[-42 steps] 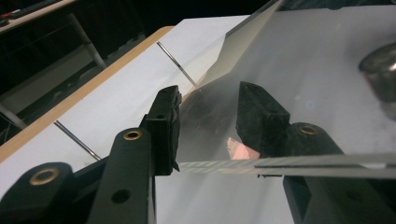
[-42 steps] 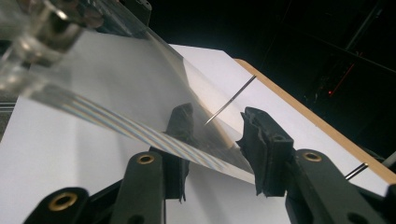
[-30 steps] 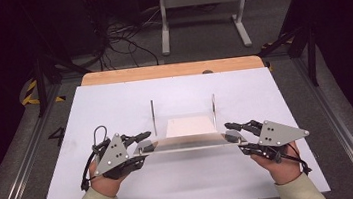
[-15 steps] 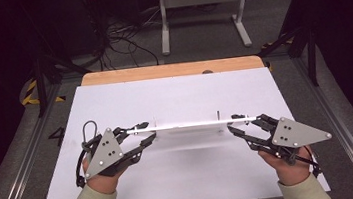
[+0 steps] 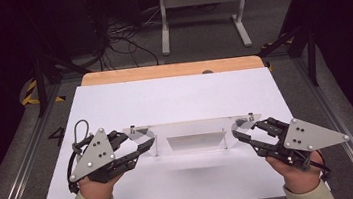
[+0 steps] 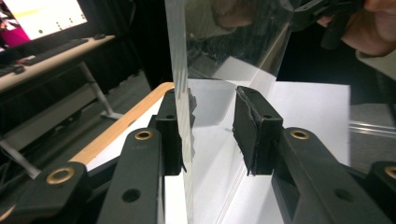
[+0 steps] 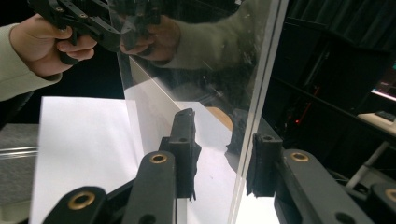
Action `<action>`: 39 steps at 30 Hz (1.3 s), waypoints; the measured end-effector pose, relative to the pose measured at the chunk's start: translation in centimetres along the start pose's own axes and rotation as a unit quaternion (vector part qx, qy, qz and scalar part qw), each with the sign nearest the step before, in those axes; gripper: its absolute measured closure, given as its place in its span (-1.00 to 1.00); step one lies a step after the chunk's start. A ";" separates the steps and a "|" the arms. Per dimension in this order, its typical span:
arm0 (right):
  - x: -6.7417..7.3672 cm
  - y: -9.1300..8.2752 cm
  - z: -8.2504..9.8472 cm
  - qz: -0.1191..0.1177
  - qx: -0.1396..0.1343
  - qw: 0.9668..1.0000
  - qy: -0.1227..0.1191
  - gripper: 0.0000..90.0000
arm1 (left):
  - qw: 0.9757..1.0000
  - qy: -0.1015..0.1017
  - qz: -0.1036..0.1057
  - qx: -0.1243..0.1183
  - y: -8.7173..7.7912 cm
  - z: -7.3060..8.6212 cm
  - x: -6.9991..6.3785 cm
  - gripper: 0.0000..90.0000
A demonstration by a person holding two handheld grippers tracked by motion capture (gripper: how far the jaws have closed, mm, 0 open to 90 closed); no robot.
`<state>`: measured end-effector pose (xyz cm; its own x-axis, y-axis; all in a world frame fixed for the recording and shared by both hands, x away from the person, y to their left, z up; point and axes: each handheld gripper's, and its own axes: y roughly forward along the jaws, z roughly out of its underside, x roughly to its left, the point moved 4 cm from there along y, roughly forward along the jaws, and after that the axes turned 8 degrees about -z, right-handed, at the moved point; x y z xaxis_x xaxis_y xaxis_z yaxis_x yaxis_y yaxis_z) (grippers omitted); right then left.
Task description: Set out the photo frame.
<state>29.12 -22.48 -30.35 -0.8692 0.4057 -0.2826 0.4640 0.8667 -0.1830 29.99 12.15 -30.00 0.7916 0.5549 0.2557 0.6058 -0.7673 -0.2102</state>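
Observation:
A clear acrylic stand (image 5: 191, 137), made of see-through panels joined by small bolts, hangs above the white table (image 5: 174, 99) between both grippers. My left gripper (image 5: 141, 142) grips its left end and my right gripper (image 5: 243, 133) its right end. In the left gripper view the left gripper (image 6: 210, 121) has one pad flat against the stand's panel edge (image 6: 180, 70) and the other on its second wall. In the right gripper view the right gripper (image 7: 224, 144) straddles the stand (image 7: 196, 60) the same way. Both are shut on it.
A wooden strip (image 5: 171, 70) edges the table's far side. Behind it on the floor stand a white frame (image 5: 202, 11) and loose cables (image 5: 122, 40). Metal rails (image 5: 21, 167) run along both sides of the table. A lit monitor (image 6: 42, 16) sits on a desk.
The stand has come up off the table with both hands. It stood upright, then showed edge-on, and now tilts its face toward the camera. Both hands have drawn nearer the front edge.

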 end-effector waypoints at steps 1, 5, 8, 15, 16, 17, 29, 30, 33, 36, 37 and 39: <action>0.1 -0.1 -0.2 -0.003 0.000 1.000 0.005 0.51 | 1.000 0.000 0.003 0.004 -0.3 -0.3 -0.1 0.46; 0.7 -0.5 -0.9 -0.011 0.007 1.000 0.024 0.51 | 1.000 -0.010 0.010 0.015 -1.0 -0.9 -0.5 0.47; 1.1 -0.8 -1.3 -0.012 0.012 0.999 0.034 0.51 | 0.999 -0.020 0.020 0.021 -1.3 -1.1 -0.6 0.48; 1.4 -1.2 -1.6 -0.023 0.023 0.997 0.077 0.51 | 0.997 -0.046 0.041 0.045 -1.2 -1.2 -0.8 0.49; 1.3 -1.2 -1.5 -0.024 0.024 0.996 0.082 0.50 | 0.997 -0.051 0.043 0.050 -1.0 -1.1 -0.7 0.49; 1.1 -1.1 -1.3 -0.027 0.027 0.995 0.092 0.49 | 0.996 -0.058 0.045 0.049 -0.8 -1.0 -0.6 0.49; -0.1 -0.3 0.3 0.000 -0.025 0.996 0.085 0.37 | 0.998 -0.058 -0.007 0.028 0.4 0.0 0.0 0.12; -0.1 -0.3 0.3 0.000 -0.025 0.996 0.085 0.37 | 0.998 -0.058 -0.007 0.028 0.4 0.0 0.0 0.02; -0.5 0.3 0.8 0.015 -0.025 0.996 0.080 0.28 | 0.996 -0.083 -0.014 0.029 0.6 0.7 0.8 -0.11; -1.1 0.9 1.5 0.019 -0.023 0.995 0.092 0.20 | 0.994 -0.101 -0.018 0.036 0.6 1.7 1.6 -0.19; -1.4 1.2 1.7 0.020 -0.024 0.995 0.093 0.18 | 0.994 -0.105 -0.020 0.040 0.5 2.0 1.8 -0.21; -1.8 1.6 2.1 0.023 -0.022 0.995 0.094 0.08 | 0.992 -0.112 -0.026 0.047 0.4 2.5 2.1 -0.23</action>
<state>31.75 -22.41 -32.08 -0.8659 0.4886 -0.1074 0.4995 0.8564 -0.1305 32.11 13.77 -31.96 0.7505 0.6586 0.0555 0.6431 -0.7083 -0.2911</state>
